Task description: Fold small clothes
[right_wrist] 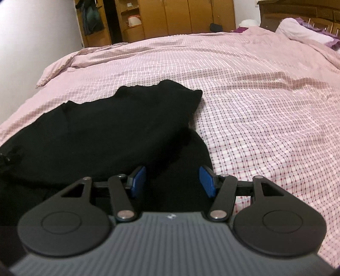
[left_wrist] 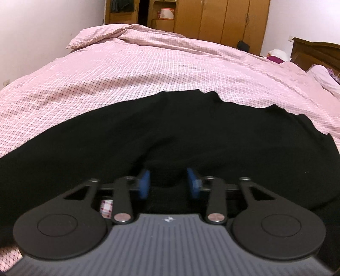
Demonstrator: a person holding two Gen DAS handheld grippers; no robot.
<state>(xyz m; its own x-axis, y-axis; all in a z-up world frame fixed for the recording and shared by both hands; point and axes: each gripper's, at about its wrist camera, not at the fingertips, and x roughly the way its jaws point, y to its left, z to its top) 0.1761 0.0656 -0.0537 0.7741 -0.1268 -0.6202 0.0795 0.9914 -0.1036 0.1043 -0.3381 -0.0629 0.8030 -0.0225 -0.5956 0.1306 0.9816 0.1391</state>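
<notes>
A black garment [left_wrist: 170, 131] lies spread flat on the pink checked bed cover [left_wrist: 148, 70]. My left gripper [left_wrist: 169, 183] is low over its near part. The blue pads stand apart with dark cloth between and under them, and I see no pad pressing on it. In the right wrist view the same garment [right_wrist: 119, 127] lies to the left, with a folded layer on top. My right gripper [right_wrist: 173, 182] is open over the garment's near right edge, and its right fingertip [right_wrist: 208, 183] is close to where the cloth meets the cover [right_wrist: 265, 106].
Wooden wardrobes [left_wrist: 223, 19] stand beyond the far side of the bed. A dark wooden headboard [left_wrist: 316, 53] and white pillows [right_wrist: 301, 29] are at the right. A white wall [left_wrist: 42, 25] runs along the left. The cover is rumpled at the far left corner.
</notes>
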